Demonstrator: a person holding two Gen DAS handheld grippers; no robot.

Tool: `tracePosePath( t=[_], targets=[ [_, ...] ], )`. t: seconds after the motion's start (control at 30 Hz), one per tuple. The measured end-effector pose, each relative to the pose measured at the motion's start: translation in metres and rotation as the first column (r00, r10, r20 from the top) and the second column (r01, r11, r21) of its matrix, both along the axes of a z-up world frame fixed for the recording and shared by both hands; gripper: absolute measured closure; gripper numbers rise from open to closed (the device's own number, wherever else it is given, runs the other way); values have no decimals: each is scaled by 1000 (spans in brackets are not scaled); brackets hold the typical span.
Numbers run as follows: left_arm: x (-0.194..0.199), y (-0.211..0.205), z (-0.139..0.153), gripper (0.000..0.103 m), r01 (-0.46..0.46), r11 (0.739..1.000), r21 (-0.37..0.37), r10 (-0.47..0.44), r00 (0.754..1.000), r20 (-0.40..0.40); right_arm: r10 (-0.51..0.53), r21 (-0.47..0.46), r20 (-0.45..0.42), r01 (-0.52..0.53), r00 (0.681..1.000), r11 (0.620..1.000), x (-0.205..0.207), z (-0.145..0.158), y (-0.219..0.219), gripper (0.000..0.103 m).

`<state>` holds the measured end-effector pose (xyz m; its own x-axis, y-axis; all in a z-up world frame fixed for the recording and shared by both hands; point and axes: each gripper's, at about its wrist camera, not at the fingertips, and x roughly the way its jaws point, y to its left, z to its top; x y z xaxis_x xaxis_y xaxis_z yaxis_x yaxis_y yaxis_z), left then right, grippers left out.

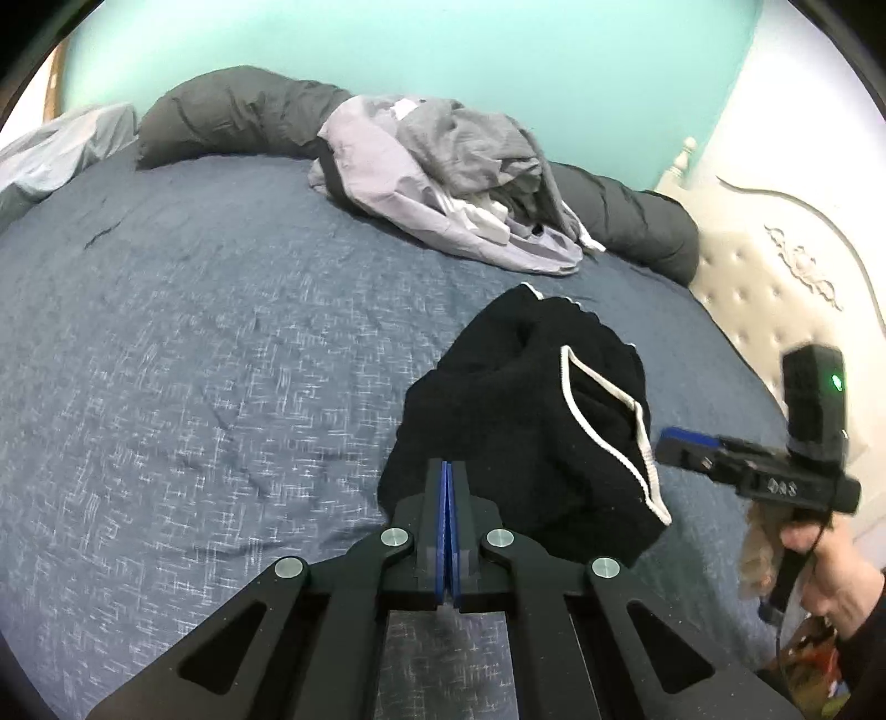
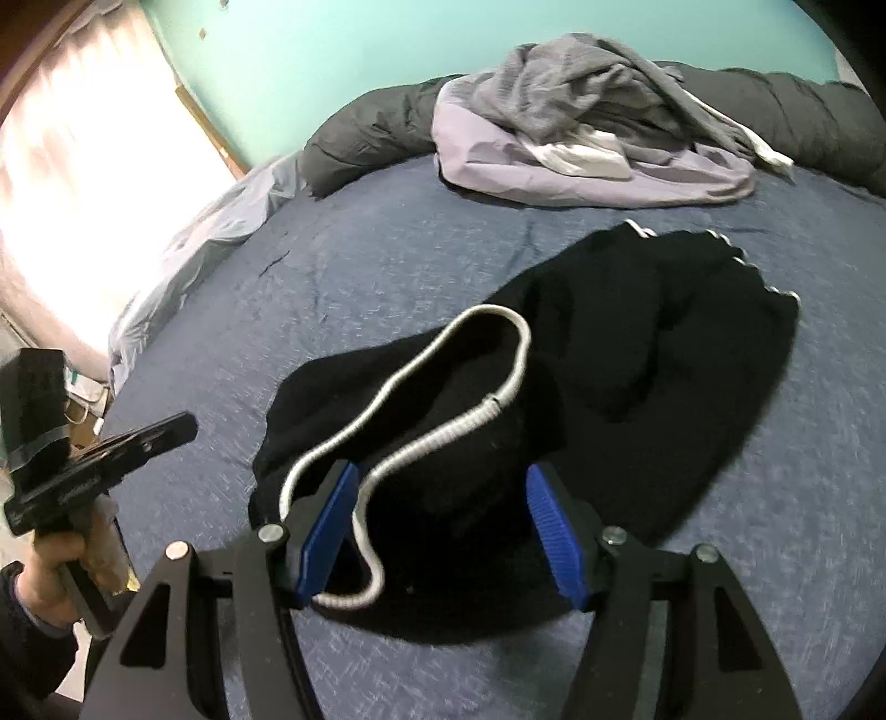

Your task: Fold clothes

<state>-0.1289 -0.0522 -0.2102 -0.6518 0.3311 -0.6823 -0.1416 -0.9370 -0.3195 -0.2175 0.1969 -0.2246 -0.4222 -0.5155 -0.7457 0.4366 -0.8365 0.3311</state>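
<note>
We see a bed covered by a blue-grey patterned bedspread (image 1: 194, 343). A long dark grey bolster pillow (image 1: 232, 108) lies along its far edge, against a turquoise wall (image 1: 443, 50). A cream tufted headboard (image 1: 775, 288) stands at 1 side.

Take the crumpled black garment with white piping (image 2: 581, 354) as your reference. To its left, the blue-grey woven bedspread (image 1: 183, 343) lies bare and flat; you can pass there freely. Beyond the garment, a heap of grey and lilac clothes (image 1: 454, 177) blocks the far side, backed by a long dark grey bolster (image 1: 232, 111) along the teal wall. To its right, the cream tufted headboard (image 1: 775, 293) closes off that side.
</note>
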Motion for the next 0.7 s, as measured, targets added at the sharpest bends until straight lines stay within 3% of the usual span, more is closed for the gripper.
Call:
tracePosePath(
  t=[0.07,0.13,0.2,0.23,0.4,0.57,0.7],
  targets=[
    [3,3,1,103,18,1000,3,-18,1000,-1,3,7,14,-3,1000,1000,-6,-6,-4,38],
    [5,3,0,103,30,999,19,-30,1000,2,1,-2,33,-1,999,1000,-11,-12,-5,47],
    [6,8,-1,103,49,998,32,-49,999,9,2,-47,39,0,999,999,-13,-13,-1,90],
    [8,13,-1,103,63,998,30,-64,998,10,-3,-55,26,5,1000,998,-12,-10,0,96],
    [15,30,2,103,107,994,6,-107,994,3,27,-86,-59,-32,998,996,-3,30,3,97],
    [18,40,13,103,94,995,11,-94,996,2,25,-92,-186,-43,982,995,10,99,3,98],
    [25,66,18,101,145,989,6,-145,989,-3,28,-69,-239,-45,971,997,21,138,3,98]
  ],
)
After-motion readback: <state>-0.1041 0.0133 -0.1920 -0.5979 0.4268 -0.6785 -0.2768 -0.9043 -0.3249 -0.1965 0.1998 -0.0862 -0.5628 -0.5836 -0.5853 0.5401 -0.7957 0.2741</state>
